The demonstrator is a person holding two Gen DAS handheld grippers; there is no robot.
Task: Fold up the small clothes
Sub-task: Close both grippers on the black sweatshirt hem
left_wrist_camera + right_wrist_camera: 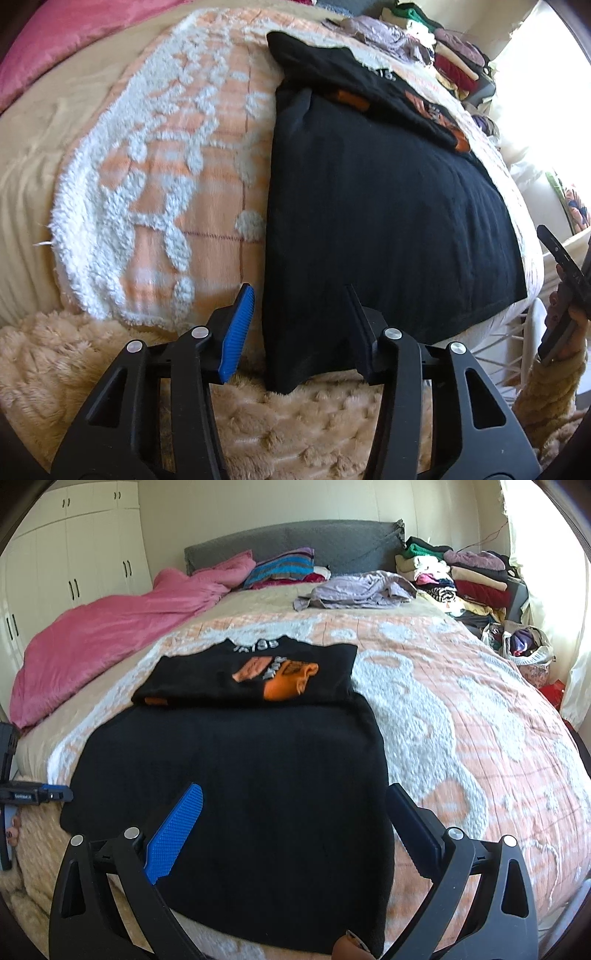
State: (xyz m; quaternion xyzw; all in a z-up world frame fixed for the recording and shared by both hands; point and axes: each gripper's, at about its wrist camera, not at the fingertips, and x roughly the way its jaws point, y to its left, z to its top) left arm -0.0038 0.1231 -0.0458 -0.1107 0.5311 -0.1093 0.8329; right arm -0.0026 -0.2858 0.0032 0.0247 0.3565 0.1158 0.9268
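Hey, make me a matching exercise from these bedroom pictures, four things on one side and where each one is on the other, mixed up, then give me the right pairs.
Things:
1. black shirt
2. pink blanket
3. lilac garment
4. stack of folded clothes

Places:
A. crumpled near the grey headboard, in the middle
B. piled at the bed's far right corner
C. spread flat on the orange and white bedspread, nearest the tongs
D. bunched along the bed's left side

Pairs: 1-C, 2-D, 3-A, 4-B
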